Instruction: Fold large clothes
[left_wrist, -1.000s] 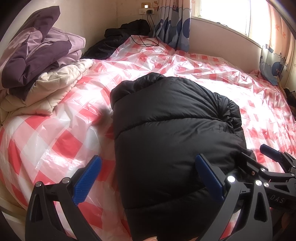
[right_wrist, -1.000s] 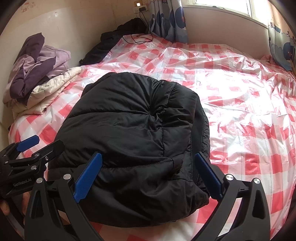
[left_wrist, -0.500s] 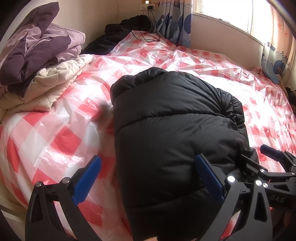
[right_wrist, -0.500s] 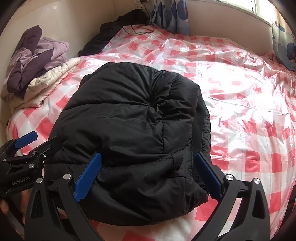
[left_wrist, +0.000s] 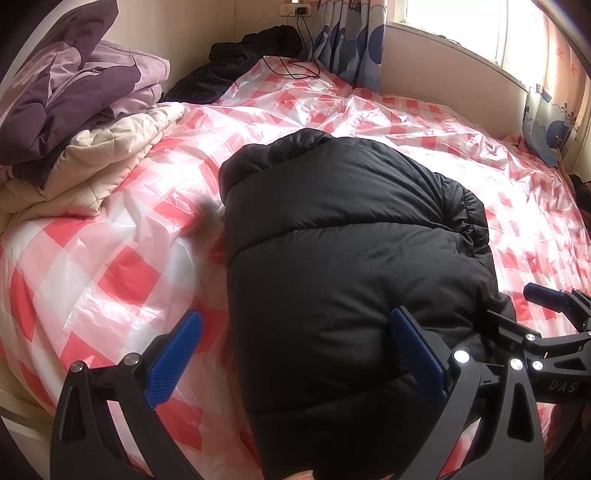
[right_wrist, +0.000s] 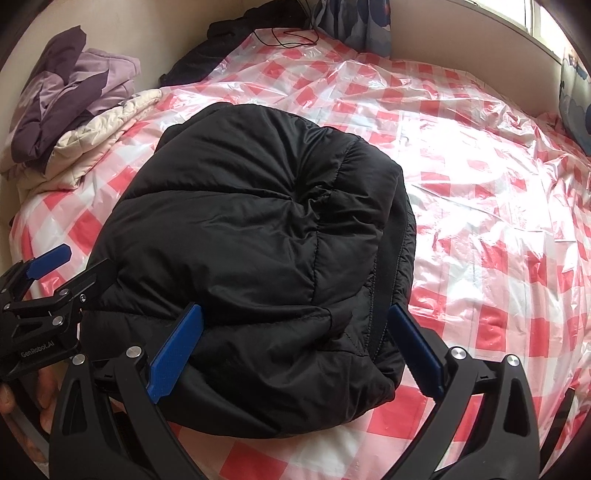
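We have the black jacket (right_wrist: 258, 258) folded into a thick bundle on the bed (right_wrist: 498, 229), near its front edge, resting on the red-checked plastic cover. Our left tongs (left_wrist: 295, 354) and right tongs (right_wrist: 295, 347) both stand spread wide, pinching nothing, at the bundle's near end. To finish neatly, we judge it best to press down evenly on the puffy top and tuck stray edges under, not tug one corner.

The left gripper (right_wrist: 48, 284), seen from the right wrist, bears white lettering reading "GenRobot.AI" on its black body. The right gripper (left_wrist: 528, 314), seen from the left wrist, shows the letters "DAS".
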